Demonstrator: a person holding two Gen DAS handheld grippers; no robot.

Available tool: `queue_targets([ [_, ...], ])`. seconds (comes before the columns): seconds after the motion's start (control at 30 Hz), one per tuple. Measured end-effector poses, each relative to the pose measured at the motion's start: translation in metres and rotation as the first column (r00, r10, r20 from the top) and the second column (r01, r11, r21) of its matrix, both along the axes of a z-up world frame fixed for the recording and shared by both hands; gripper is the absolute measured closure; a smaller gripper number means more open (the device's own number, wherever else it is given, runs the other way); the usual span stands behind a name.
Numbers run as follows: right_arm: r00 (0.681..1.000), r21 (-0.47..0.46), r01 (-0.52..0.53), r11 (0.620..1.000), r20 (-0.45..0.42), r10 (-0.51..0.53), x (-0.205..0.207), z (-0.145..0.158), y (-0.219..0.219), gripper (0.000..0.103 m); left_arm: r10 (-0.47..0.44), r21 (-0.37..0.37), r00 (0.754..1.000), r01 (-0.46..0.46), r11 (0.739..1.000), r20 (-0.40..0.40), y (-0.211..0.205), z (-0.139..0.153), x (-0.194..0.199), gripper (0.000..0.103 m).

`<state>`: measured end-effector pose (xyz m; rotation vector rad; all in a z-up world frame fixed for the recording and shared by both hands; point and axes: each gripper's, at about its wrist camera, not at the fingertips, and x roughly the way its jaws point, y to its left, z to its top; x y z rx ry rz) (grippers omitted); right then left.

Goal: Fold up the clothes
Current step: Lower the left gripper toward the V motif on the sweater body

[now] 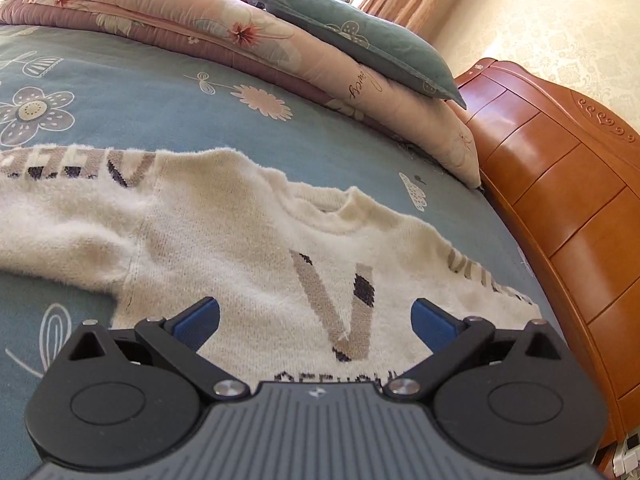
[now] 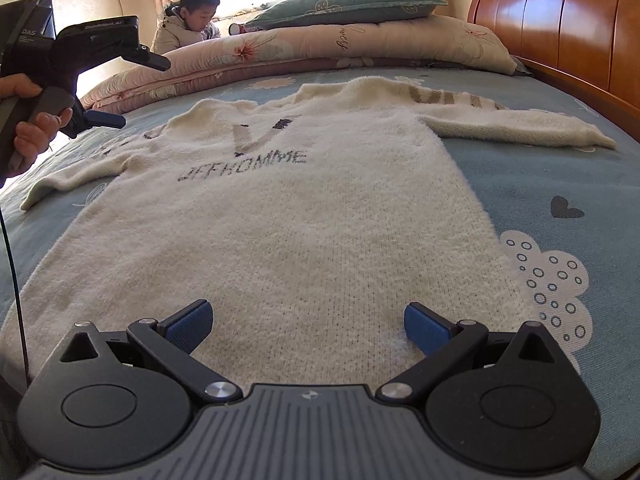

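Right wrist, sweater beneath open claw

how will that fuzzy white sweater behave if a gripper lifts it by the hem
The sweater will probably sag and drape, since its knit lies limp and flat on the bed. Its fuzzy pile should grip the pads rather than slip. The spread sleeves likely trail behind.

Left gripper agape, right gripper agape

I see bare bedsheet open right of the sweater. The folded quilt blocks the far side, the wooden headboard closes the right edge.
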<state>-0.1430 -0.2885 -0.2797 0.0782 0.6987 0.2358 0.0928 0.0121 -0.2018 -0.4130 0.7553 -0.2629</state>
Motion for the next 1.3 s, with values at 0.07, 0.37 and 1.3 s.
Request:
queue_targets([
  [0.07, 1.0, -0.013, -0.003, 1.0, 0.001, 0.003, 0.002, 0.0, 0.001, 0.0, 0.025, 0.009, 0.999, -0.025, 1.0, -0.038, 0.003, -0.019, 0.021, 0.003],
  [0.37, 1.0, -0.018, 0.0, 1.0, -0.008, 0.0, 0.009, 0.0, 0.004, 0.0, 0.139, 0.099, 0.987, -0.132, 0.986, -0.077, 0.037, -0.072, 0.047, 0.023],
  [1.3, 0.998, 0.18, 0.027, 0.983, -0.063, -0.016, 0.005, 0.008, -0.026, 0.0, -0.327, 0.045, 0.925, 0.341, 0.939, -0.193, -0.141, -0.053, -0.008, 0.02],
])
